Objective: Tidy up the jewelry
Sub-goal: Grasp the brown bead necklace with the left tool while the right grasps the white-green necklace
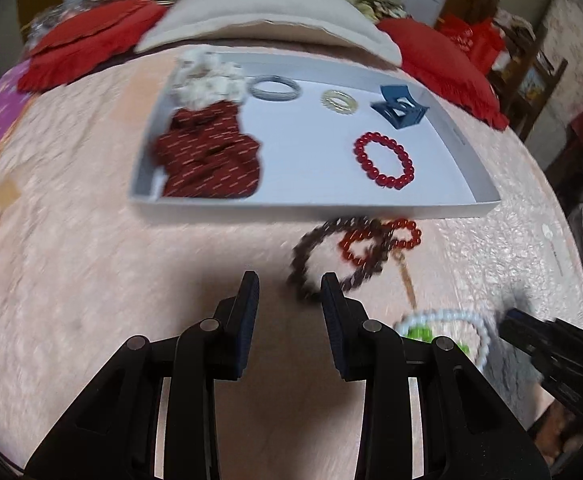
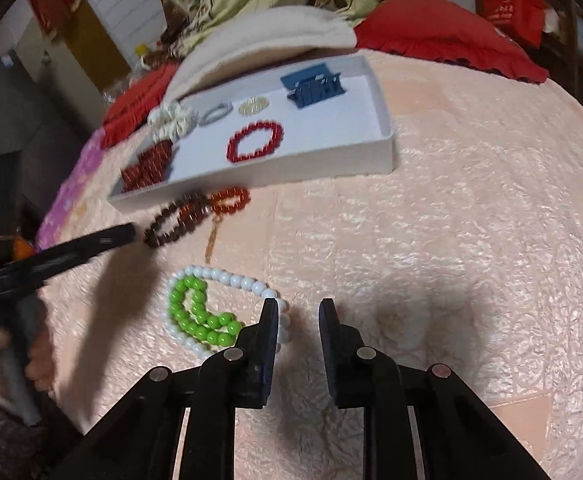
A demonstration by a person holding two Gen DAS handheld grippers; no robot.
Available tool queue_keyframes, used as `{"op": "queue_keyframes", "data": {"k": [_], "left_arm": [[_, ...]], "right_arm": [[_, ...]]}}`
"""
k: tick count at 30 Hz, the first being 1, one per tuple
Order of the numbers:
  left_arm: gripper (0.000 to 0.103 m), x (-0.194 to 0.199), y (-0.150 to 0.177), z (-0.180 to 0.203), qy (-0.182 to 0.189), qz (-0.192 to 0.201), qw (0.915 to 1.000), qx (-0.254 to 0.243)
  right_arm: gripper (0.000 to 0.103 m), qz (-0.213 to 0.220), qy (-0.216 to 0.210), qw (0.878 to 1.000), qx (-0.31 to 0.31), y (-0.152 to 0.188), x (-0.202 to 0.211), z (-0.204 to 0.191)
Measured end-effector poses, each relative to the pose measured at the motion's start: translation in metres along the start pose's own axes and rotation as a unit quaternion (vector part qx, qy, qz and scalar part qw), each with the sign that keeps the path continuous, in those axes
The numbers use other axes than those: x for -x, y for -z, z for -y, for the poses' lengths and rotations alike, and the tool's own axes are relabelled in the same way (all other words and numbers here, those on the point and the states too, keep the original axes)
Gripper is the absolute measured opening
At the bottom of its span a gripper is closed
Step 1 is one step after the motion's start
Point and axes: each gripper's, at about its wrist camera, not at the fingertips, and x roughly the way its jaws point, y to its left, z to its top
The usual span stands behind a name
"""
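**Grippers hang over the loose beads on the bed**

Left gripper points down at the pink bed cover, with its fingers a little apart and nothing between them. Just to its right lies the dark brown bracelet, almost touching the right finger. A small red bead bracelet lies partly across the brown one, and a thin gold chain trails down from them.

The right gripper is also a little apart and holds nothing. Its left finger sits over the edge of the white bead ring, and the green beads curl up inside that ring.

The white tray sits farther up the bed. It already holds a big red bead bracelet, a blue hair claw, two small rings and two scrunchies.

I think each hand is near its own pile: the left by the brown bracelet, the right by the white beads. Both need a small step sideways to straddle the beads.
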Motion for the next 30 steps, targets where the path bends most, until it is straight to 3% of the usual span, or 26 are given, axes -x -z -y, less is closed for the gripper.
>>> {"op": "queue_keyframes", "data": {"k": [6, 7, 8, 16, 19, 25, 30], "left_arm": [[0.029, -0.027, -0.011, 0.016, -0.025, -0.005, 0.9992, -0.031], [0.015, -0.026, -0.011, 0.017, -0.029, -0.006, 0.999, -0.035], [0.007, -0.026, -0.01, 0.016, -0.032, -0.011, 0.9988, -0.034], [0.007, 0.009, 0.033, -0.03, -0.02, -0.022, 0.9995, 0.01], [0.007, 0.02, 0.048, -0.045, 0.003, -0.02, 0.9991, 0.037], [0.008, 0.018, 0.044, -0.052, 0.013, -0.011, 0.9983, 0.056], [0.009, 0.012, 0.036, -0.044, -0.001, 0.004, 0.9988, 0.049]], "right_arm": [[0.035, 0.014, -0.009, 1.0, 0.005, -0.003, 0.006, 0.001], [0.035, 0.015, -0.009, 1.0, 0.008, -0.003, 0.006, 0.001], [0.035, 0.014, -0.007, 1.0, 0.012, -0.003, 0.005, 0.0], [0.035, -0.002, 0.009, 0.998, 0.064, 0.001, -0.012, -0.016], [0.035, -0.011, 0.029, 0.996, 0.081, 0.003, -0.024, -0.022], [0.035, -0.004, 0.084, 0.988, 0.133, 0.009, -0.031, -0.041], [0.019, -0.002, 0.082, 0.987, 0.139, 0.008, -0.034, -0.049]]}}
